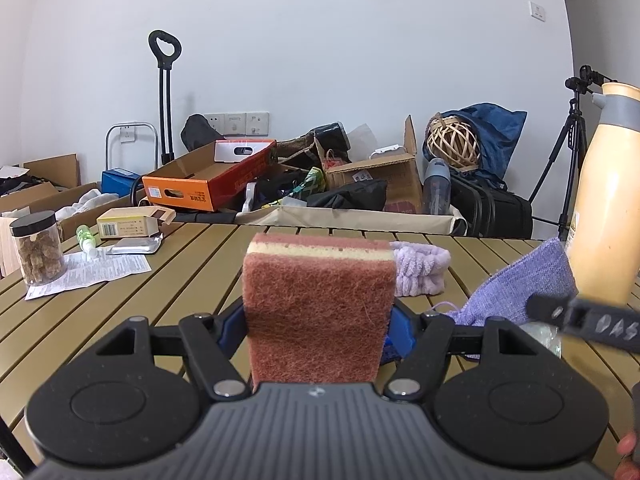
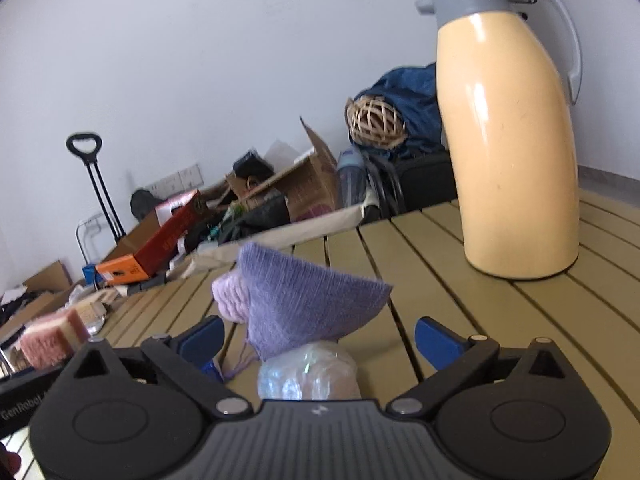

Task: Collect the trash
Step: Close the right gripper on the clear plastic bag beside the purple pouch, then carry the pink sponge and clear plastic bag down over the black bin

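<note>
Between the wide-apart right tool lie purple cloth and crumpled plastic; left tool clamps sponge.

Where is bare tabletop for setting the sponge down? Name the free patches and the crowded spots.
Bare slats lie between the printed leaflet and the sponge, which the left gripper holds. More bare slats run ahead of the open right gripper, left of the thermos. It is crowded around the purple cloth and the jar.

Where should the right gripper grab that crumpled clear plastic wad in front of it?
Probably across the crumpled plastic wad at its middle, coming straight ahead and low. It lies on the table between the open right gripper fingers; the purple knitted cloth overhangs its far side, so stay below that.
</note>
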`<state>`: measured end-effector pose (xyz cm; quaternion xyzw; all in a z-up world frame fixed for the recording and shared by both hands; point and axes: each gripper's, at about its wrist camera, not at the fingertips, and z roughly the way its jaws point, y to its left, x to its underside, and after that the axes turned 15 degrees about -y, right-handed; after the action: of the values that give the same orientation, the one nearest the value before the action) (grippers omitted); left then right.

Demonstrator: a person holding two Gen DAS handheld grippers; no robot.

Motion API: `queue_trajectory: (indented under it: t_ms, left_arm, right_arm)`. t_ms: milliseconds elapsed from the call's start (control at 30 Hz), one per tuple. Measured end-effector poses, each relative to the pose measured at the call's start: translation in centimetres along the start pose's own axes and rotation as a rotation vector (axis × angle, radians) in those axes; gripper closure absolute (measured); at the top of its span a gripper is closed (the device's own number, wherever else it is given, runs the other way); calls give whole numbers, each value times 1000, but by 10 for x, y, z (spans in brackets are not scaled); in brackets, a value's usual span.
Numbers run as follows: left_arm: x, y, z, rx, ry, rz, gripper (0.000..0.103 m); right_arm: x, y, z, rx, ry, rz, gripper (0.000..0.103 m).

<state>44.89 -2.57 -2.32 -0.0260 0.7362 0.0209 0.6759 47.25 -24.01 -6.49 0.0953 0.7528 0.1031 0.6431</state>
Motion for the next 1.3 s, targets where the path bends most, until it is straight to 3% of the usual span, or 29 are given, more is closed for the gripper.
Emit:
queue_trajectory:
  t_ms: [167, 300, 367, 400, 433, 633, 1000, 1300]
  left_arm:
    - [1, -2, 0, 4, 1, 4, 33]
    - [1, -2, 0, 3, 2, 5, 33]
    - [2, -2, 0, 4, 5, 3, 33]
    - [2, -2, 0, 4, 5, 4, 33]
    - [2, -2, 0, 5, 5, 5, 33]
    - [3, -3, 1, 4, 9, 7, 33]
    - [1, 1, -6, 2, 25, -3, 33]
    - [-9, 4, -32, 5, 11, -14, 33]
  right_arm:
    - [15, 10, 15, 16, 89, -56, 2]
    - [17, 15, 13, 22, 83, -87, 8]
    - [19, 16, 14, 15, 102, -94, 28]
    - [20, 17, 16, 10, 114, -97, 48]
    - [20, 16, 18, 4, 123, -98, 59]
    - [18, 14, 13, -38, 97, -77, 74]
    - [10, 15, -14, -78, 43, -18, 79]
    - [-3, 19, -60, -129, -19, 2, 79]
